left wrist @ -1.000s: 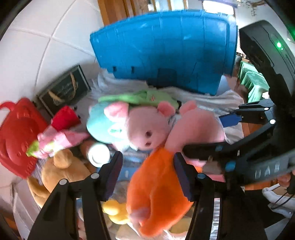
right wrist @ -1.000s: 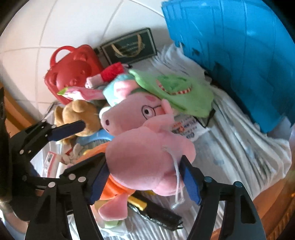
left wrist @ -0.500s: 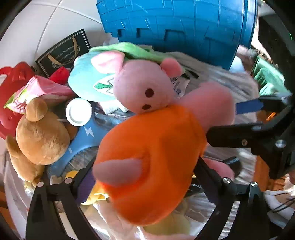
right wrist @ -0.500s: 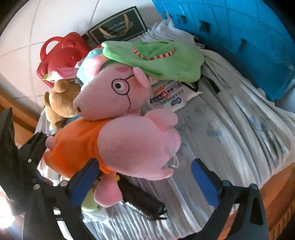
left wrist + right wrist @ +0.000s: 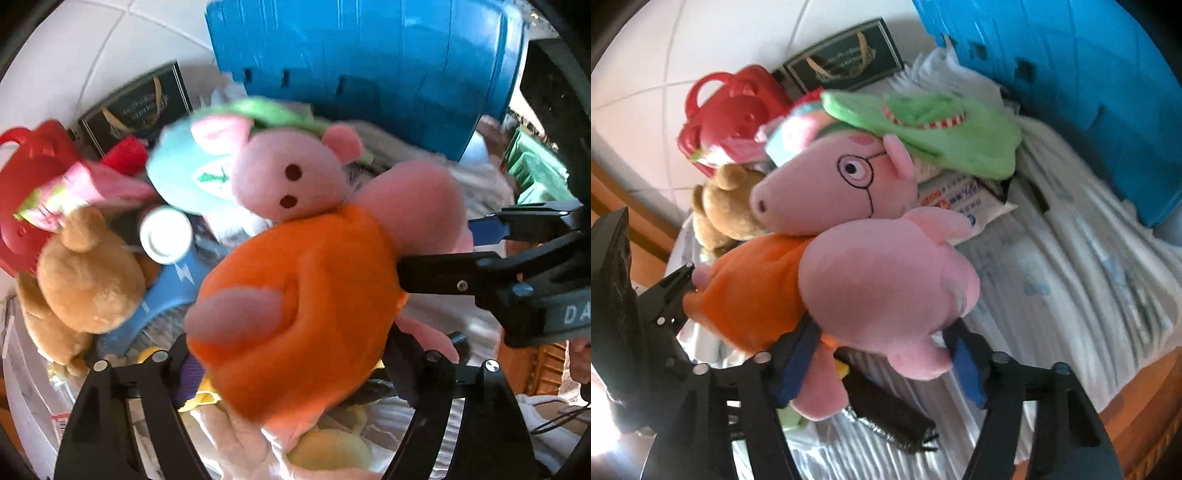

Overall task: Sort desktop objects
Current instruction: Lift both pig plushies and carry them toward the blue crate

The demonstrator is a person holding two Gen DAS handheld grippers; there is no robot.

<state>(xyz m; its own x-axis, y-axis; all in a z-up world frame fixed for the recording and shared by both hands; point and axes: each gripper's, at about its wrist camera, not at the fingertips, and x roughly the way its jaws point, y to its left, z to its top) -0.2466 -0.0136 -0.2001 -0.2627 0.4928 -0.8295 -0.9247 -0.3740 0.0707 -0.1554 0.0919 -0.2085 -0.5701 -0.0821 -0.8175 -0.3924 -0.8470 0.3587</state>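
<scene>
A pink pig plush in an orange dress (image 5: 306, 295) lies on a heap of toys. My left gripper (image 5: 291, 354) straddles the orange body; its jaws are closing and the fingers press both sides of the dress. In the right wrist view, the pig's pink hind part (image 5: 886, 288) fills my right gripper (image 5: 881, 365), whose jaws are closing with the blue pads against it. The right gripper (image 5: 434, 251) also reaches in from the right in the left wrist view. Under the pig lie a green plush (image 5: 923, 129) and a teal plush (image 5: 184, 177).
A blue crate (image 5: 369, 66) stands at the back. Left of the pig are a brown teddy bear (image 5: 85, 273), a red bear-shaped case (image 5: 731, 107), a dark box (image 5: 846, 59) and a white-capped bottle (image 5: 166, 234). A black brush (image 5: 886, 417) and a wipes pack (image 5: 960, 199) lie on the white cloth (image 5: 1071, 277).
Both grippers held the pig a second ago, then spread wide half a second ago. Now their fingers have narrowed onto it again, and both have sunk toward the heap.
</scene>
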